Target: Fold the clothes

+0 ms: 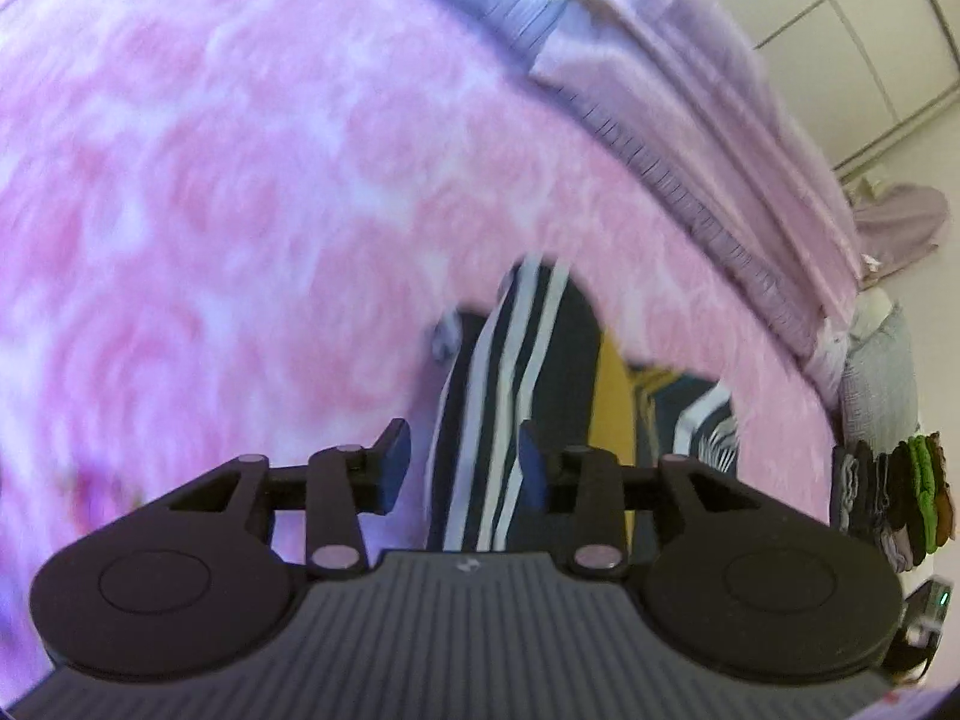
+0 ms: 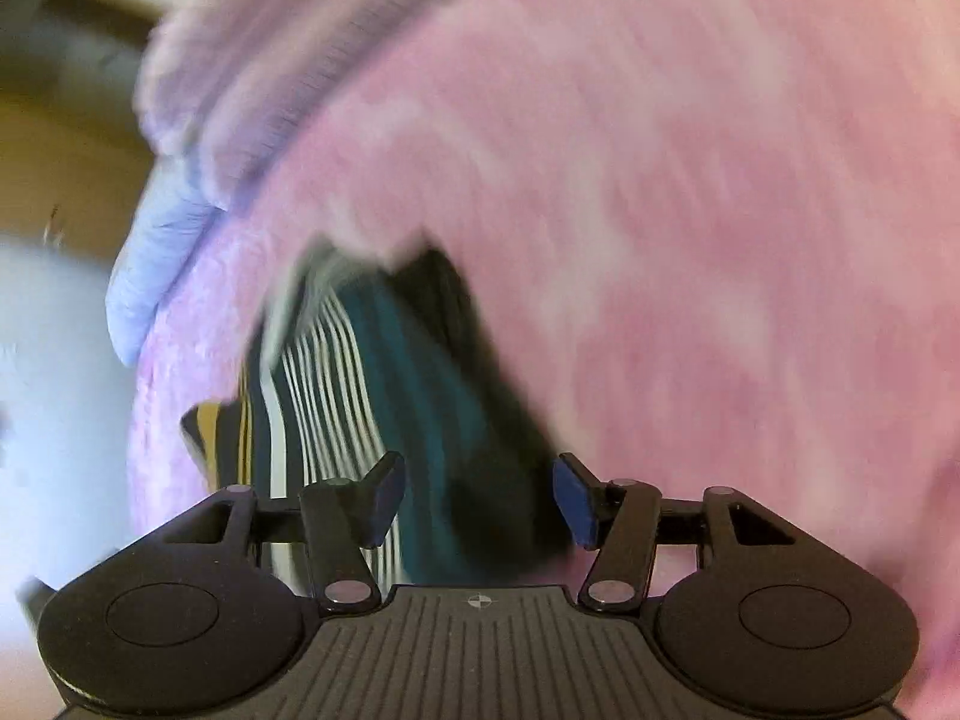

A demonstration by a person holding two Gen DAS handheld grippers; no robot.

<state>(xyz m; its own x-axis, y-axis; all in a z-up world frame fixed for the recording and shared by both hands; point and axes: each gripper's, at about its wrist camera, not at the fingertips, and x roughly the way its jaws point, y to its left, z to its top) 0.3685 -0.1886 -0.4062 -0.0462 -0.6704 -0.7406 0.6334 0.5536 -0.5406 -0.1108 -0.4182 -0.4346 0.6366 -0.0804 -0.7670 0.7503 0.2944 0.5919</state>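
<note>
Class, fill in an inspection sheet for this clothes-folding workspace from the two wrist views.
Surface: pink blanket on a bed, blurred.
Job's things: striped garment lying on the blanket; teal, yellow and white bands.
Clutter: stack of folded clothes at the bed's edge; lilac ribbed bedding along the far side.
Grippers: left gripper and right gripper above the garment, jaws apart, pads not pressing cloth.
Cables: nothing seen.
Surroundings: pale wardrobe doors.

Open tongs (image 2: pixel 478 501) over striped garment (image 2: pixel 384 396)
</note>
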